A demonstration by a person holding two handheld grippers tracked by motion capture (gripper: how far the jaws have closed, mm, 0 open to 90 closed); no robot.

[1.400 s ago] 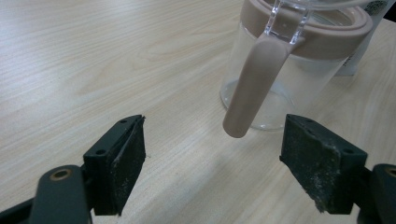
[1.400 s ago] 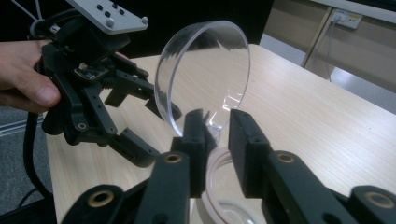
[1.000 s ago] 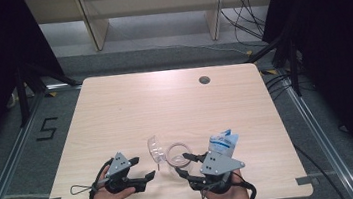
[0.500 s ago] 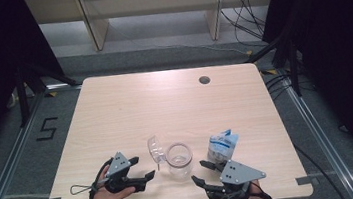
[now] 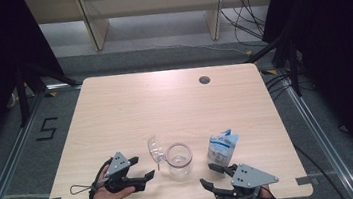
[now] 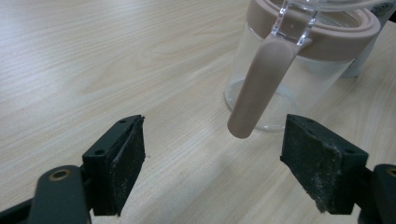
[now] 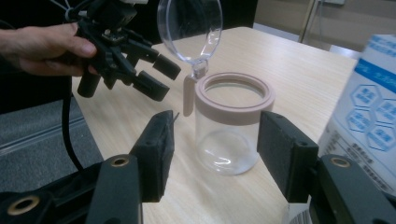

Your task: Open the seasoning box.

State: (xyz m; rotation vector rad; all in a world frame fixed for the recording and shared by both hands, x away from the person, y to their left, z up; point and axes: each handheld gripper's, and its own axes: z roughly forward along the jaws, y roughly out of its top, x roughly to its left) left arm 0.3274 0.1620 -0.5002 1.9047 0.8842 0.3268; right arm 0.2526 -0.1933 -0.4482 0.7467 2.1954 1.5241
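Clear jar (image 5: 179, 159) near table's (image 5: 164, 101) 6 o'clock edge, lid (image 7: 189, 28) hinged upright, left gripper (image 5: 143, 177) open at jar's 9 o'clock, right gripper (image 5: 212, 176) open, jaws just widened, nothing between, high view adds pouch (image 5: 221, 147) at 3 o'clock, right gripper view shows rim colour.

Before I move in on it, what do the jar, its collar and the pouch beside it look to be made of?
Jar: clear, glossy glass or hard plastic; the table shows through it, and which it is I can't tell. Collar: matt beige, likely silicone or soft plastic, with no glare. Flipped-up lid: clear, shiny plastic by its look. Pouch: printed white and blue film, slightly creased, probably plastic.
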